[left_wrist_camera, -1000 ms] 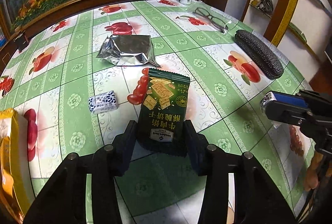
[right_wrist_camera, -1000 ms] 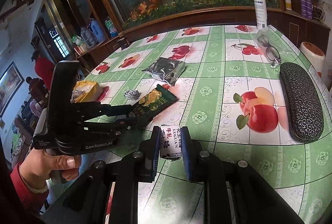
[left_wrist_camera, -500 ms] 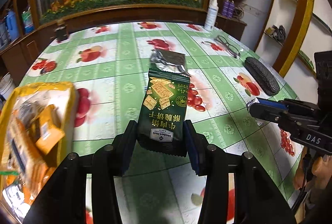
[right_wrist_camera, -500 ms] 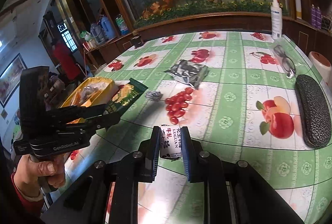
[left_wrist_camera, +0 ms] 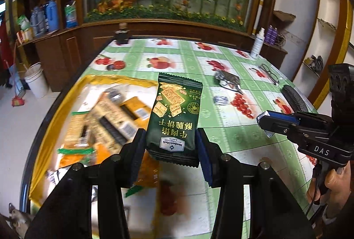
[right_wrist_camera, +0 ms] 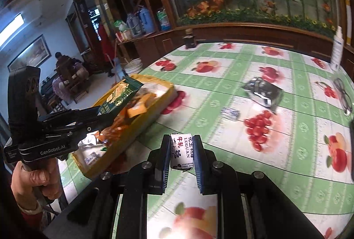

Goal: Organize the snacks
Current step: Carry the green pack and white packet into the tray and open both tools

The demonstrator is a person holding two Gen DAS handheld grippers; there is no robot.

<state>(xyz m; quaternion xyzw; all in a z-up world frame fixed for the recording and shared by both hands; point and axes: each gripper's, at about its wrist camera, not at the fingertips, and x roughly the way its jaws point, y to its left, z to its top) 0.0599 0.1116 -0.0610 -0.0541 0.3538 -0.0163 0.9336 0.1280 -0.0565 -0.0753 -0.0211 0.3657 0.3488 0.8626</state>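
Overhead, the left gripper (left_wrist_camera: pixel 171 146) has its two fingers closed against the sides of a dark green cracker packet (left_wrist_camera: pixel 176 117), which stands upright between the pads with its printed face toward the camera. The packet hangs above the near edge of a yellow snack bag (left_wrist_camera: pixel 66 101) that lies open on the fruit-patterned tablecloth (left_wrist_camera: pixel 221 135) and holds several orange and tan wrapped packs. In the right wrist view the same packet (right_wrist_camera: pixel 119 95) sticks out of the left gripper (right_wrist_camera: pixel 104 116) over the bag's (right_wrist_camera: pixel 163 86) mouth. The right gripper (right_wrist_camera: pixel 181 157) is narrowed onto a small white nougat candy (right_wrist_camera: pixel 181 153) with purple and red lettering, pinched between its blue-lined pads above the table. Farther back on the cloth lie a crumpled silver foil pouch (right_wrist_camera: pixel 263 91) and, just beside it, a small blue-and-white wrapped sweet (right_wrist_camera: pixel 230 112). A pair of glasses (left_wrist_camera: pixel 268 74) and a dark glasses case (left_wrist_camera: pixel 295 98) rest near the table's right edge.
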